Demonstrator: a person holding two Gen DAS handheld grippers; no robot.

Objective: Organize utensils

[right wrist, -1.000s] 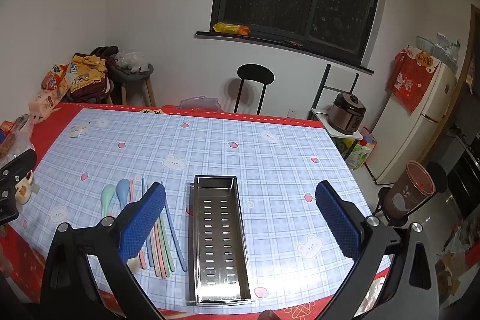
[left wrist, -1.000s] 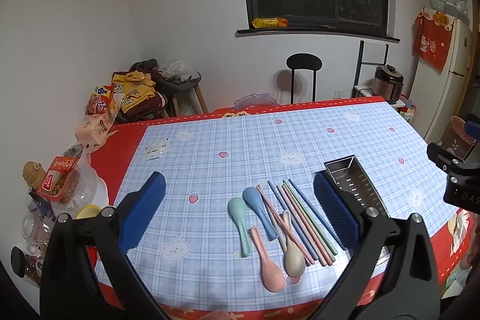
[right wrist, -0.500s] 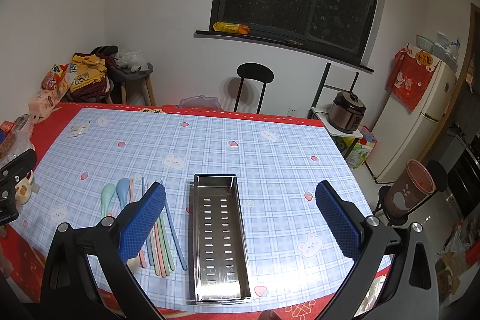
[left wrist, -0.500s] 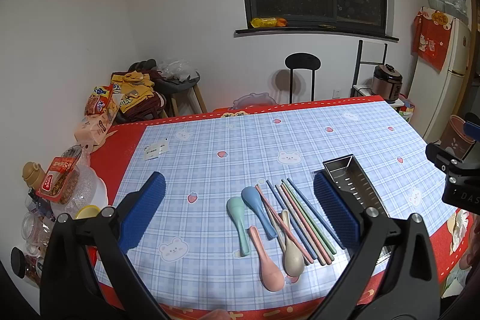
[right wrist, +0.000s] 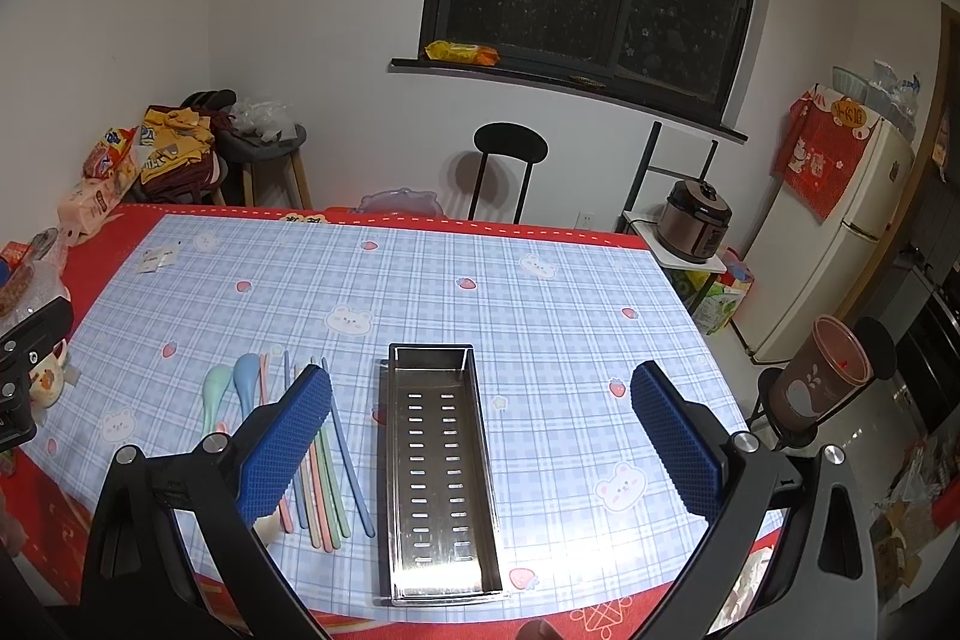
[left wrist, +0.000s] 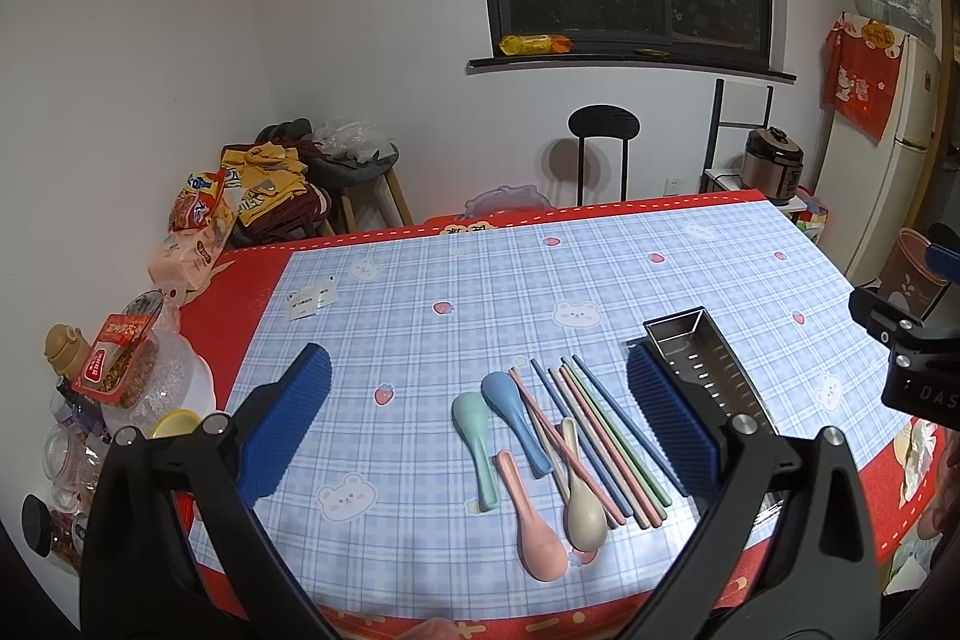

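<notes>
In the left wrist view, the left gripper fills the lower part of the frame with its blue pads spread wide and nothing between them. It hangs above the table, which wears a blue checked cloth with a red border. Low and centre lie the spoons: a green spoon, a blue spoon, a pink spoon and a beige spoon, all flat on the cloth. Just right of them the chopsticks lie in a loose bundle, one pink stick crossing the beige spoon. The metal tray sits right of the chopsticks, partly hidden behind the right-hand pad. Snack bags and jars crowd the left edge.

In the right wrist view, the right gripper also stands wide apart and empty. The metal tray lies at lower centre between the pads, lengthwise and with nothing inside. The chopsticks rest beside its left wall, and the green spoon and blue spoon lie further left. A chair stands beyond the table.
</notes>
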